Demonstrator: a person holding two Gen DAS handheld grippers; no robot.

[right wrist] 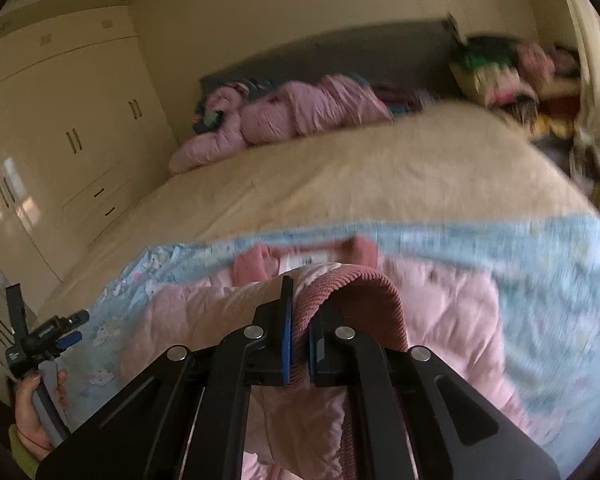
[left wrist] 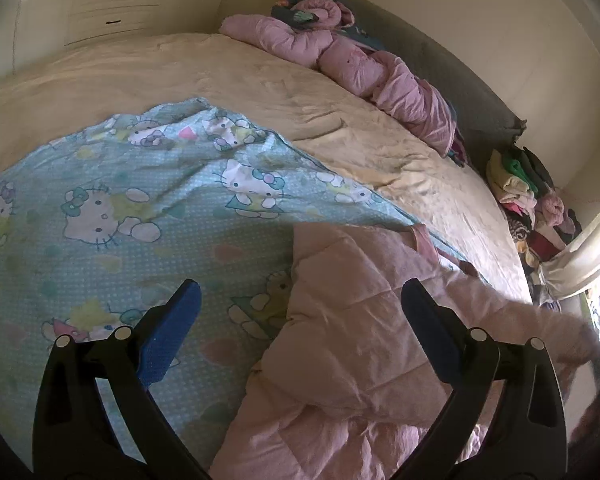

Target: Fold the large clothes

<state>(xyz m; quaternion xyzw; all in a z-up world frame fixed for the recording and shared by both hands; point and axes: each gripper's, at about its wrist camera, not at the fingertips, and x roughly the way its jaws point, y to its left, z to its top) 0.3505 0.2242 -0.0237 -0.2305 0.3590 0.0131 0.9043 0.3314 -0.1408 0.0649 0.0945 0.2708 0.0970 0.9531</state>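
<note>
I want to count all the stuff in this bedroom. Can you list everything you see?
pink quilted jacket: one, pale pink, front of bed.
cat-print sheet: one, light blue, under the jacket.
bed cover: one, cream, on bed.
pink duvet: one, bunched by grey headboard.
clothes pile: one, mixed colours, beside bed.
wardrobe: one, cream, along wall.
left tongs: open, over the jacket.
right tongs: shut on jacket's ribbed cuff.
hand: one, holding left tongs.

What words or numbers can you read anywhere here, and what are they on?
None can be read.
White tag inside the pink jacket's collar: dark marks, too blurred.
Left gripper: pale marks on its black body, too small.
Blue sheet: cartoon cats only, no words.
</note>
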